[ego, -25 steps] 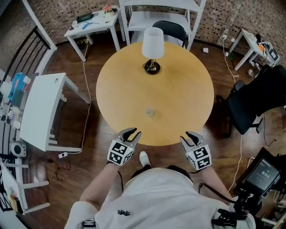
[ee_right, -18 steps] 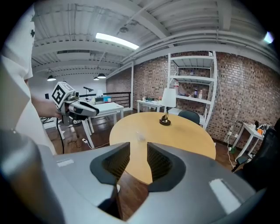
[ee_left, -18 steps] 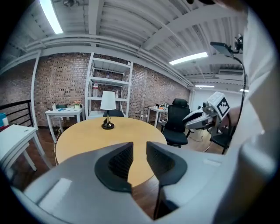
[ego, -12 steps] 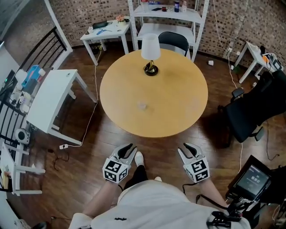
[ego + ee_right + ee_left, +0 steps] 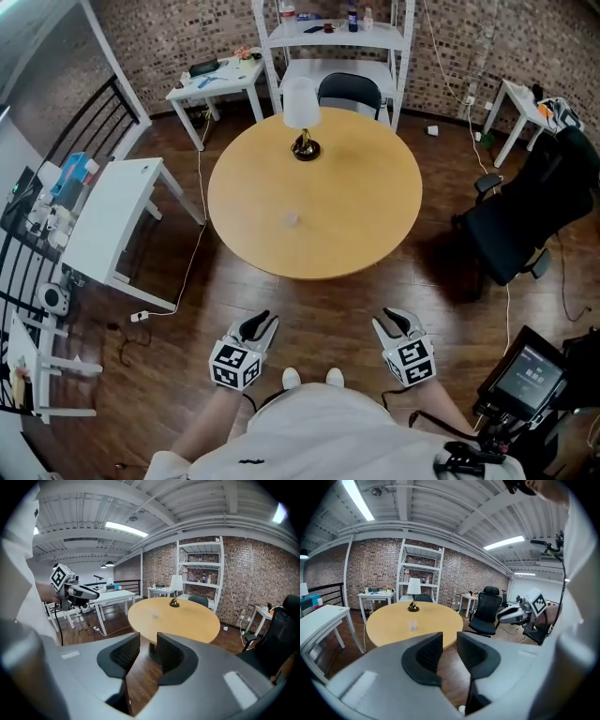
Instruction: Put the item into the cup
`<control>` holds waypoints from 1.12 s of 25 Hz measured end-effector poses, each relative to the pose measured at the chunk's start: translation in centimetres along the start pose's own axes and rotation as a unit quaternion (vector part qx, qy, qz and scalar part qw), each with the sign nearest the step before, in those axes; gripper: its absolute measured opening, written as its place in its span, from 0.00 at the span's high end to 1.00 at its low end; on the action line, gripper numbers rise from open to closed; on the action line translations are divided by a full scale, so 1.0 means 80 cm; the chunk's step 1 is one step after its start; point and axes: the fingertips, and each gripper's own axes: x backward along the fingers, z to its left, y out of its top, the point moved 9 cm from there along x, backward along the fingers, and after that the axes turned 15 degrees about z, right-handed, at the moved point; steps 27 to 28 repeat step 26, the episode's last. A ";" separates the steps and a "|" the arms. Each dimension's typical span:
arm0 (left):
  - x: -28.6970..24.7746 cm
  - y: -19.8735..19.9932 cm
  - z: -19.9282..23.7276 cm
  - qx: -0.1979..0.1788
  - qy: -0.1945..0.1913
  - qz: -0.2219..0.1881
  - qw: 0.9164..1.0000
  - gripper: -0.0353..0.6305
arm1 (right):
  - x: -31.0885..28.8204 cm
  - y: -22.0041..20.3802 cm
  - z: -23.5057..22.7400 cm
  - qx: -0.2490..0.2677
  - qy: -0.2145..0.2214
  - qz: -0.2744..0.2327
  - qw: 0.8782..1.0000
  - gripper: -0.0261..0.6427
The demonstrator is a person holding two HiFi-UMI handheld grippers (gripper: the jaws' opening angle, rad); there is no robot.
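Observation:
A small clear cup [image 5: 292,219] stands alone near the middle of the round wooden table [image 5: 366,225]; it also shows in the left gripper view as the cup [image 5: 412,626]. No loose item for the cup shows in any view. My left gripper [image 5: 262,323] and right gripper [image 5: 393,321] hang over the wood floor, well short of the table's near edge. In the left gripper view the left gripper [image 5: 449,641] has a narrow gap between its jaws and nothing in it. The right gripper [image 5: 148,644] looks the same, empty.
A white-shaded lamp [image 5: 301,108] stands at the table's far side. A white desk [image 5: 103,220] is to the left, a black office chair [image 5: 525,211] to the right, and a shelf unit [image 5: 333,42] with a chair behind the table. Cables lie on the floor.
The person has stepped back from the table. Both grippers, which were at the table's near edge, are now over the floor well away from it. The jaws look unchanged.

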 end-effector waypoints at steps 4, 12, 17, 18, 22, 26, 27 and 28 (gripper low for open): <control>0.011 0.002 0.000 -0.010 0.001 -0.015 1.000 0.84 | 0.005 0.001 0.016 0.016 -0.008 0.002 1.000 0.79; 0.029 -0.023 0.008 -0.007 -0.002 -0.015 1.000 0.84 | -0.006 0.012 0.062 0.036 -0.002 0.015 0.999 0.79; 0.042 -0.034 0.016 -0.003 -0.005 -0.016 1.000 0.84 | -0.013 0.027 0.071 0.042 -0.003 0.015 0.999 0.80; 0.044 -0.039 0.018 -0.004 -0.005 -0.017 1.000 0.84 | -0.015 0.027 0.073 0.041 -0.005 0.013 0.999 0.80; 0.054 -0.052 0.027 -0.007 -0.005 -0.019 1.000 0.84 | -0.019 0.028 0.086 0.040 -0.013 0.011 0.999 0.80; 0.063 -0.053 0.039 -0.009 -0.007 -0.018 1.000 0.84 | -0.023 0.039 0.096 0.038 -0.016 0.012 0.999 0.80; 0.063 -0.053 0.039 -0.009 -0.007 -0.018 1.000 0.84 | -0.023 0.039 0.096 0.038 -0.016 0.012 0.999 0.80; 0.063 -0.053 0.039 -0.009 -0.007 -0.018 1.000 0.84 | -0.023 0.039 0.096 0.038 -0.016 0.012 0.999 0.80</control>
